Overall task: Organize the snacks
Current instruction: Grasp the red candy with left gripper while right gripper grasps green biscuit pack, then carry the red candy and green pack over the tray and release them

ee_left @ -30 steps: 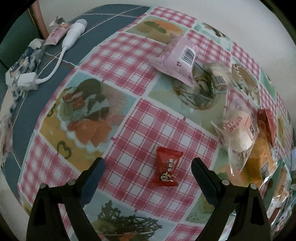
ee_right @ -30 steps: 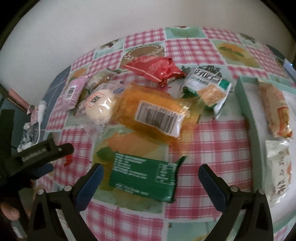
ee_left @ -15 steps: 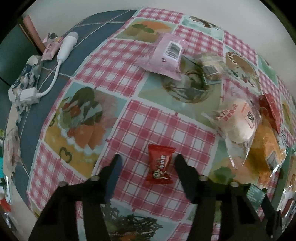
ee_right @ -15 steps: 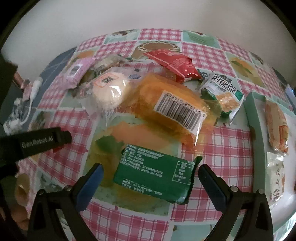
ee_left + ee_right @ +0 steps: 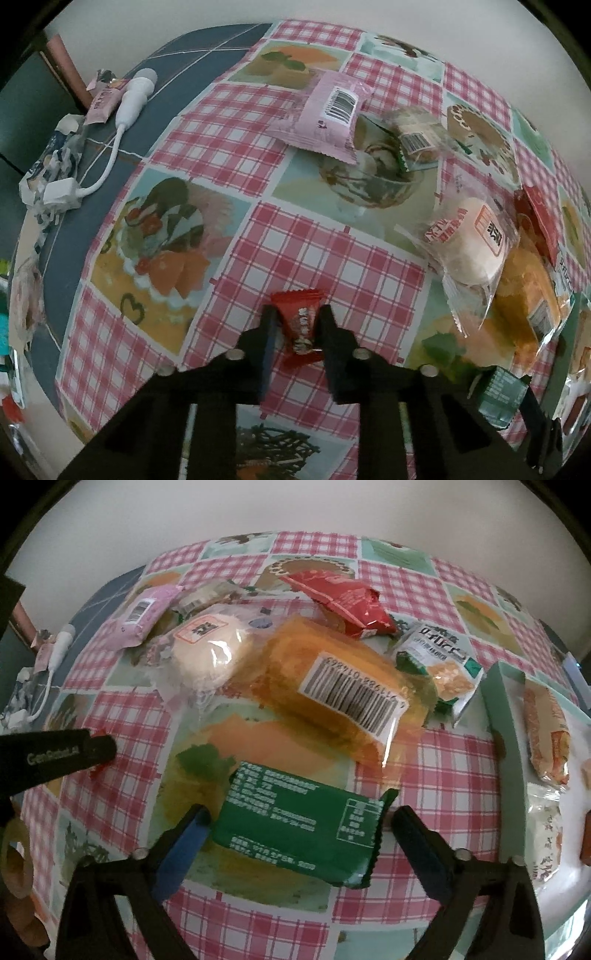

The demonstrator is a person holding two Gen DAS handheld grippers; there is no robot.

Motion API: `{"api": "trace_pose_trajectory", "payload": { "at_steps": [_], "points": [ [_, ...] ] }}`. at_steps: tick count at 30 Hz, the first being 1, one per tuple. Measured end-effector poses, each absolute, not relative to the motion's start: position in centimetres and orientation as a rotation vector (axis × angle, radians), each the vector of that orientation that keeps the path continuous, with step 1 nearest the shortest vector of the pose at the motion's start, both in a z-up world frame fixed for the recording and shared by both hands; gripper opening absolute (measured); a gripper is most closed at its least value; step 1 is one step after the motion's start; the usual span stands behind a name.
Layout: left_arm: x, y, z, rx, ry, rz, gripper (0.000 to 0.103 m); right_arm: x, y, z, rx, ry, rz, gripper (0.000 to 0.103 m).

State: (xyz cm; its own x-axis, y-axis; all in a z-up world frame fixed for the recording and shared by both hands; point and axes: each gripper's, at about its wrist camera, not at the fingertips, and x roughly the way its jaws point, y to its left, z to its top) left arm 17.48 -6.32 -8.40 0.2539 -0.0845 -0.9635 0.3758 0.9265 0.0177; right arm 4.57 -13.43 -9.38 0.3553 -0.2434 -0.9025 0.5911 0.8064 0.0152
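Left wrist view: the left tool (image 5: 297, 317) is pinching a red candy (image 5: 300, 325) on the counter (image 5: 317, 254).

Right wrist view: the right tool (image 5: 295, 821) is straddling, spread, a green packet (image 5: 295, 829) beside the tray (image 5: 504, 716); two snacks are lying inside, most remaining outside.

left tongs (image 5: 295, 325): pinched nearly together, low over table | right tongs (image 5: 297, 827): spread wide, low

My left claw (image 5: 295, 325) and right claw (image 5: 295, 827) are black, with blue pads (image 5: 184, 838) and silver screws (image 5: 234, 355).
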Motion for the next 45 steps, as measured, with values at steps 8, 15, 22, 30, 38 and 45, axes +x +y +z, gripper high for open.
{"api": "trace_pose_trajectory", "payload": {
  "at_steps": [8, 15, 22, 30, 38, 45],
  "points": [
    [17.6, -5.8, -8.4, 0.252, 1.287, -0.297, 0.018, 4.4, -14.0, -8.9, 0.367, 1.070, -0.535, 0.079],
    [17.9, -3.4, -6.7, 0.249, 1.264, -0.306, 0.018, 4.2, -14.1, -8.2, 0.371, 1.058, -0.538, 0.079],
    [17.5, -2.8, -3.6, 0.240, 1.198, -0.308, 0.018, 3.5, -14.0, -6.3, 0.365, 1.017, -0.542, 0.078],
    [16.5, -2.4, -0.5, 0.223, 1.117, -0.322, 0.018, 2.4, -14.3, -3.4, 0.366, 0.939, -0.550, 0.078],
    [15.9, -2.5, 0.7, 0.205, 1.098, -0.338, 0.018, 1.4, -14.9, -1.8, 0.364, 0.912, -0.561, 0.078],
    [15.3, -2.8, 1.1, 0.193, 1.099, -0.342, 0.018, 0.3, -16.3, -1.4, 0.390, 0.901, -0.586, 0.078]
  ]
}}
